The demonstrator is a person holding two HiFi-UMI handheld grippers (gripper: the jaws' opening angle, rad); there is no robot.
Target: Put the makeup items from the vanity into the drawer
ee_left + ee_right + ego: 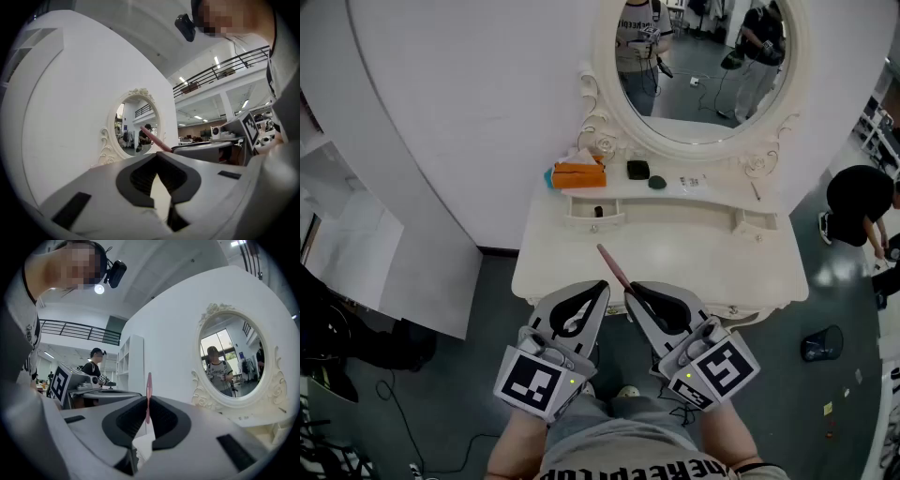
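Note:
My right gripper [631,293] is shut on a thin pink makeup pencil [614,268], which sticks out up and to the left over the front of the white vanity [675,253]. In the right gripper view the pencil [148,392] stands upright between the closed jaws [146,401]. My left gripper [600,286] sits just left of it, shut with nothing in it [157,157]. A small drawer [594,212] under the vanity's left shelf stands open with a dark item inside. A black compact [637,170] and a dark round item [657,183] lie on the shelf.
An orange tissue box [578,174] sits on the shelf's left end. Small items [689,181] and a thin stick [756,191] lie to the right. An oval mirror [703,66] rises behind. A second small drawer [754,223] is at the right. A person [862,202] crouches at the far right.

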